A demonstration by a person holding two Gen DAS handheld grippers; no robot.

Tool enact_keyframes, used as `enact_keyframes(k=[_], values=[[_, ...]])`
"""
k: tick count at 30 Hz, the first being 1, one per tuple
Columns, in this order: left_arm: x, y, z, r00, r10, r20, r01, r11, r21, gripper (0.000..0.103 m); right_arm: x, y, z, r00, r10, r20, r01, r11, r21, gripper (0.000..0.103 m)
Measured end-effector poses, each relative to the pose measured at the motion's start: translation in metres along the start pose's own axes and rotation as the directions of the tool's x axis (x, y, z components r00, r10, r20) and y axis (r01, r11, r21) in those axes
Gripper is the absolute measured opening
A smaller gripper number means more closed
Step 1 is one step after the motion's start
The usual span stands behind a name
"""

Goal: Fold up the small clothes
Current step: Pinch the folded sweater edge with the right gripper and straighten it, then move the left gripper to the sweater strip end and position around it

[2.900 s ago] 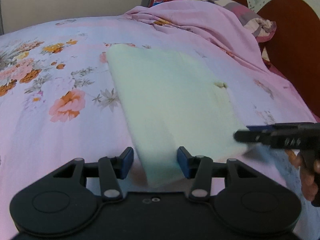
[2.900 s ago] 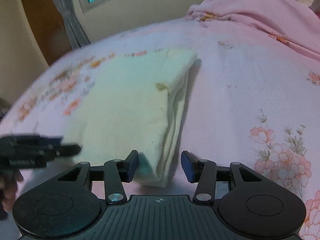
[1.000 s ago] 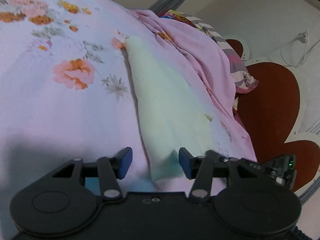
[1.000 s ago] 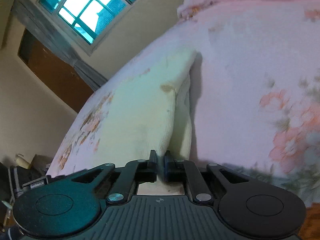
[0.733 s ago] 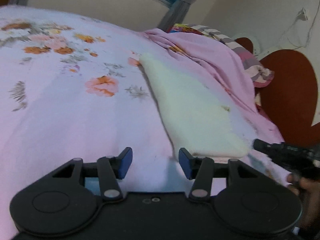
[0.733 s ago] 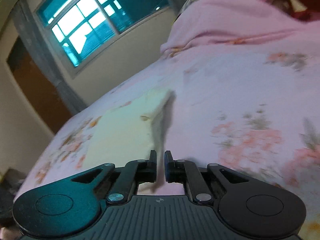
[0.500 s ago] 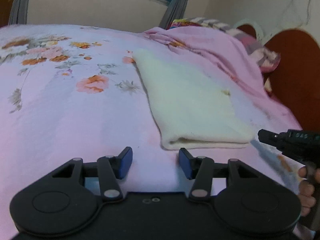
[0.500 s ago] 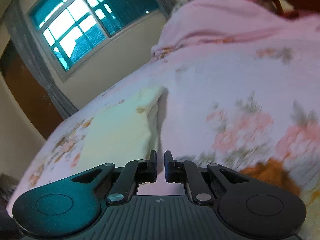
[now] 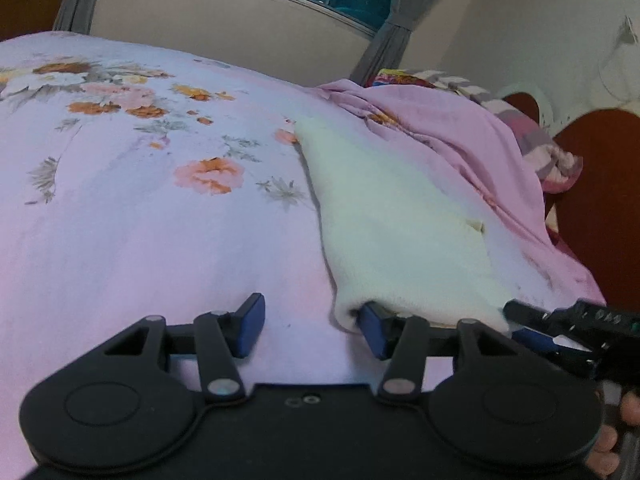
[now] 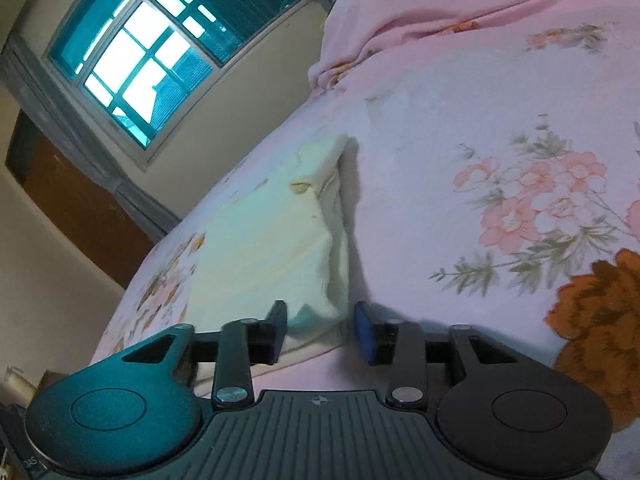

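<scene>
Spreading apart and grasping nothing, the left gripper's (image 9: 310, 330) fingers (image 9: 252, 322) sat low on the bed (image 9: 120, 240), the one at 3 o'clock nosing under the near corner of the cream garment (image 9: 392, 232), while the right gripper's (image 10: 320, 330) fingers (image 10: 278, 330) likewise stood released, bracketing the garment's other near corner. The cloth lay flat toward 12 o'clock, apparently folded at least once into a layered rectangle. Judging by this, another fold seemed left, with neither corner clamped yet.
</scene>
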State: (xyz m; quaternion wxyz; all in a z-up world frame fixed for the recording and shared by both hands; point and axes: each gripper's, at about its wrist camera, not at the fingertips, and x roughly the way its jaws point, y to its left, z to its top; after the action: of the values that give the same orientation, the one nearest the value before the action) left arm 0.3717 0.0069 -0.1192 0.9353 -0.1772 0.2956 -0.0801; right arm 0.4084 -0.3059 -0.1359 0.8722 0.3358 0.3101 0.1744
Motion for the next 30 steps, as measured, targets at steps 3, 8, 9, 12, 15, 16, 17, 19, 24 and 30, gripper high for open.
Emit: enact_keyframes(k=[3,8,9,12,15,16,17,19,24,30], values=[[-0.008,0.002,0.0,0.998,0.012,0.055,-0.011,1.0,-0.026,0.049,-0.006,0.007,-0.002,0.999,0.017,0.036,-0.016,1.0,-0.022,0.009],[-0.004,0.011,-0.001,1.0,0.012,0.005,-0.012,0.999,-0.046,0.052,0.004,0.001,-0.008,0.998,-0.052,-0.036,0.051,0.998,-0.025,0.009],[-0.005,0.009,0.0,1.0,0.016,-0.006,-0.016,1.0,-0.023,0.052,0.003,-0.004,-0.007,0.999,-0.039,-0.034,0.039,0.999,0.001,0.01],[-0.013,0.009,-0.002,1.0,0.029,-0.01,-0.028,1.0,0.012,0.049,-0.011,-0.004,-0.006,0.998,-0.054,0.013,0.055,0.998,-0.017,0.01],[-0.023,0.012,-0.003,0.999,0.04,-0.001,-0.04,0.999,0.015,0.049,-0.022,-0.007,-0.01,0.998,-0.043,0.041,0.044,0.999,-0.026,0.01],[-0.026,0.013,-0.002,0.999,0.045,0.005,-0.045,0.999,0.01,0.049,-0.025,-0.007,-0.011,0.998,-0.044,0.048,0.046,0.999,-0.026,0.01],[-0.03,0.014,0.0,0.998,0.057,0.02,-0.057,0.998,0.002,0.048,-0.028,-0.008,-0.012,0.997,-0.046,0.062,0.048,0.998,-0.029,0.01],[-0.038,0.017,0.005,0.996,0.047,0.076,-0.044,0.998,-0.036,0.048,-0.035,-0.003,-0.011,0.994,-0.047,0.098,0.051,0.998,-0.036,0.01],[-0.022,0.001,0.025,0.996,0.01,0.085,-0.008,1.0,-0.021,0.05,-0.023,0.018,0.001,0.993,-0.035,0.11,0.049,0.991,-0.124,0.01],[0.029,-0.012,0.032,0.994,0.095,-0.058,-0.09,0.993,0.078,0.052,0.031,0.021,0.003,0.988,-0.144,-0.049,0.126,0.957,-0.261,0.016]])
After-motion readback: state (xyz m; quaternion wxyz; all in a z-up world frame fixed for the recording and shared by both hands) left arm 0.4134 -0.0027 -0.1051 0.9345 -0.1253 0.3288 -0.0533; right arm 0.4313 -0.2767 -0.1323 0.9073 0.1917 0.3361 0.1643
